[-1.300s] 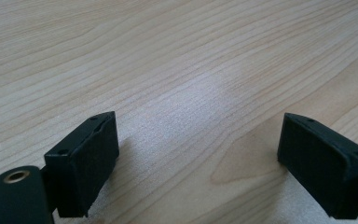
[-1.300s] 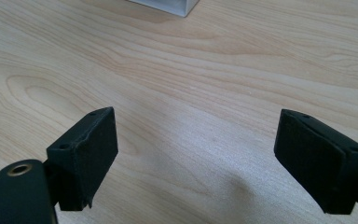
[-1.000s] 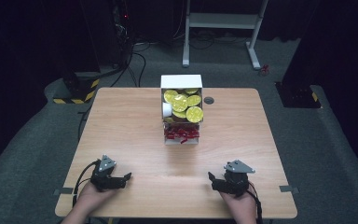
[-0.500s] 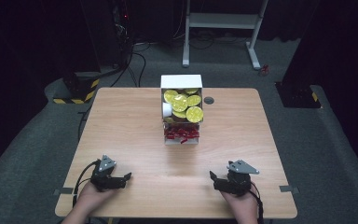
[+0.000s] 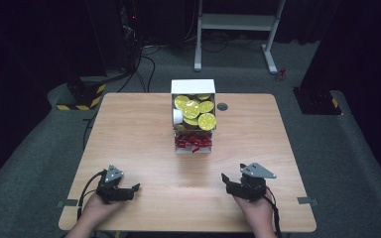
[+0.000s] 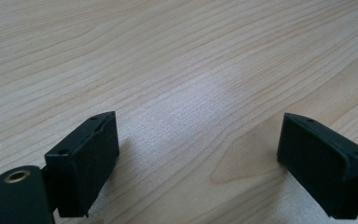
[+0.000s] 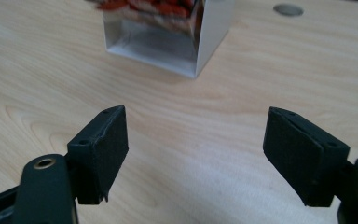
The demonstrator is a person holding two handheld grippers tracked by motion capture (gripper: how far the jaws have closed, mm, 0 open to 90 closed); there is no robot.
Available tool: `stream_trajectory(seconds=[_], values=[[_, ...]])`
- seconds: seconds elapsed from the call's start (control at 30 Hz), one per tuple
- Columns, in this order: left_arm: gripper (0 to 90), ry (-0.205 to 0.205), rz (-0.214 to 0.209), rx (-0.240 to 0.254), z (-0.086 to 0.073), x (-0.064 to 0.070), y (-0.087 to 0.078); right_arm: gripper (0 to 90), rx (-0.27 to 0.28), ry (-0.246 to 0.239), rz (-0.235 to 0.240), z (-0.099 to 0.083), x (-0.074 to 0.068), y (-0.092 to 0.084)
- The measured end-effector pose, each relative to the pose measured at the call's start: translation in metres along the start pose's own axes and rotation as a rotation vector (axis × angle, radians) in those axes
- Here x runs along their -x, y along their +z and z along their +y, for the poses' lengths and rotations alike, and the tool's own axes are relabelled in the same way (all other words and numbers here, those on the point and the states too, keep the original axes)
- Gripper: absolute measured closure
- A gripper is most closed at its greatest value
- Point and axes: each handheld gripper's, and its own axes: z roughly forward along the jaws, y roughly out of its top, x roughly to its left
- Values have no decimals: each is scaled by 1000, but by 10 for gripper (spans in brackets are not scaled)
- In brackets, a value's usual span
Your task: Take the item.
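A white open box [image 5: 193, 87] stands at the middle back of the wooden table [image 5: 129, 134]. It holds several yellow-lidded round tubs [image 5: 206, 120] and a white cup [image 5: 177, 116], with red packets [image 5: 193, 142] in its front section. My left gripper [image 5: 134, 190] rests near the front left edge, open, with bare wood between its jaws [image 6: 198, 123]. My right gripper [image 5: 226, 184] rests near the front right, also open and holding nothing [image 7: 196, 116]. In the right gripper view the box's front wall [image 7: 168, 44] with the red packets [image 7: 158, 7] lies ahead, well beyond the jaws.
A round cable hole [image 5: 222, 106] sits in the tabletop just right of the box, also visible [image 7: 288, 9] in the right gripper view. Behind the table a white frame [image 5: 238, 22] stands on grey carpet. Cables trail from both grippers off the front edge.
My right gripper has shifted very slightly on the table. The left gripper and the box have stayed put.
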Motion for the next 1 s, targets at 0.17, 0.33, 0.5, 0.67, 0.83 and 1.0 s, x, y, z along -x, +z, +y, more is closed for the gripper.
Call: stream_trajectory(seconds=[0.17, 0.33, 0.5, 0.67, 0.83, 1.0], values=[[129, 7, 0, -1, 0, 0, 0, 196, 32, -15, 3, 15, -7, -3], [130, 2, -2, -2, 0, 0, 0, 196, 74, -13, 2, 29, -10, -5], [130, 1, -1, -2, 0, 0, 0, 193, 104, -29, -7, 42, -14, -9], [130, 0, -1, -1, 0, 0, 0, 192, 117, -36, 0, 54, -16, -12], [131, 1, 0, -1, 0, 0, 0, 189, 132, -34, -6, 65, -18, -14], [131, 6, 1, -2, 0, 0, 0, 211, 154, -38, 11, 79, -21, -16]])
